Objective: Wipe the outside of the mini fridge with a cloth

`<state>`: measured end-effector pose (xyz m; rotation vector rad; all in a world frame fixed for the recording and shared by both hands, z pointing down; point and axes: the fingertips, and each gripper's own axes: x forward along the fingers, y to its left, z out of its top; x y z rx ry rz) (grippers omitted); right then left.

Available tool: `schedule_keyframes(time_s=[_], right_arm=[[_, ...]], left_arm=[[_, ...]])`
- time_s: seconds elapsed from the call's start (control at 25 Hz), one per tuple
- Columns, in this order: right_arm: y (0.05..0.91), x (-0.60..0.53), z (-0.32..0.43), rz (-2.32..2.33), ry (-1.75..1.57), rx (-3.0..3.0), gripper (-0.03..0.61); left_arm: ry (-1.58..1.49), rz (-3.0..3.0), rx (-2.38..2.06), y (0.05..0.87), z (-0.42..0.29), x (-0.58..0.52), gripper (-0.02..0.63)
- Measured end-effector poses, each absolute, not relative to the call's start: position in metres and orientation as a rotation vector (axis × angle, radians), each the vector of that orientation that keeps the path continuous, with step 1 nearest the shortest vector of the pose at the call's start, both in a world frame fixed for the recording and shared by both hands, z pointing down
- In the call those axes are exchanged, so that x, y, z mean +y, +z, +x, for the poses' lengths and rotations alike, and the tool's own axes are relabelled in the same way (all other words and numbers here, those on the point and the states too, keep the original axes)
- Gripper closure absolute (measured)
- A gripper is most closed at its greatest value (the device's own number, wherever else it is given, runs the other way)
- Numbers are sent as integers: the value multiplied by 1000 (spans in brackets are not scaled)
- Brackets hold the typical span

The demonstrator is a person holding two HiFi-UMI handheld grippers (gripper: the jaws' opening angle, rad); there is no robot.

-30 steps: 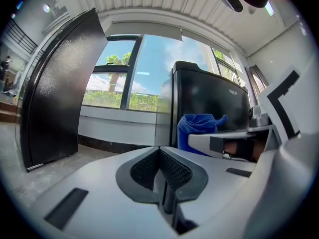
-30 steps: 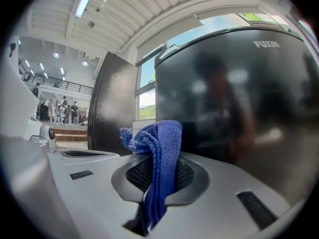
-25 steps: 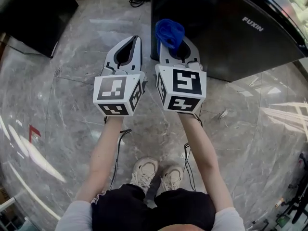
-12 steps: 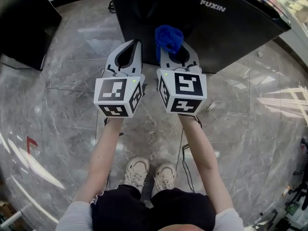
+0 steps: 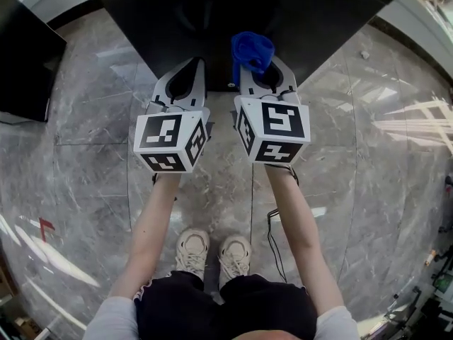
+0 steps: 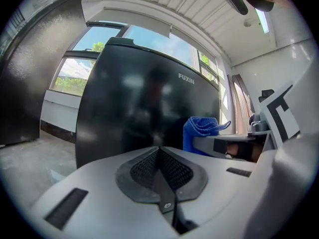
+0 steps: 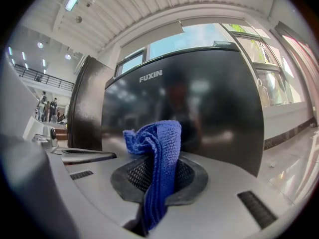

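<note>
Floor [image 5: 85, 119]: grey veined marble tile, glossy, beneath and around both tools.

Mini fridge [image 5: 212, 20]: black, glossy front with "FUXIN" printed near the upper edge. It stands on the floor directly ahead of both tools. In each gripper view its front fills the space beyond the jaw tips.

Dark cabinet [image 5: 21, 55]: a second black unit, off to the left of the left tool and well apart from it.

Shoes [image 5: 209, 250]: a pale pair, on the floor behind and below the tools.

Left tool [image 5: 197, 64]: white body with a marker cube at the rear, held level beside the right tool and pointed at the fridge. The jaws are closed together, mesh pads meeting, with nothing between them.

Right tool [image 5: 260, 69]: same build, just right of the left tool. The jaws are clamped on the cloth.

Cloth [image 5: 251, 50]: blue, knitted texture. It is pinched between the right tool's pads and bunches up above the jaw tips. It sits between that tool and the fridge front, apart from the fridge.

Cable [image 5: 272, 239]: thin and black, hanging from the right tool's rear toward the floor.
</note>
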<state>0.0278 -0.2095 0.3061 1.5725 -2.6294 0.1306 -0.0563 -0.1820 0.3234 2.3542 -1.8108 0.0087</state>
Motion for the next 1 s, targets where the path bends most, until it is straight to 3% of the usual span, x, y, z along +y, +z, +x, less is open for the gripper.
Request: schedule_keyframes(time_s=[0.52,1.0], right_arm=[[306,-233,159,1896,169,-2412,526],[310,-245,213,2048,170,-2281,526]], left_arm=[[-30,2458,-1624,327,24,-199,609],[-34,2474,-1549,339,48,-211,609]])
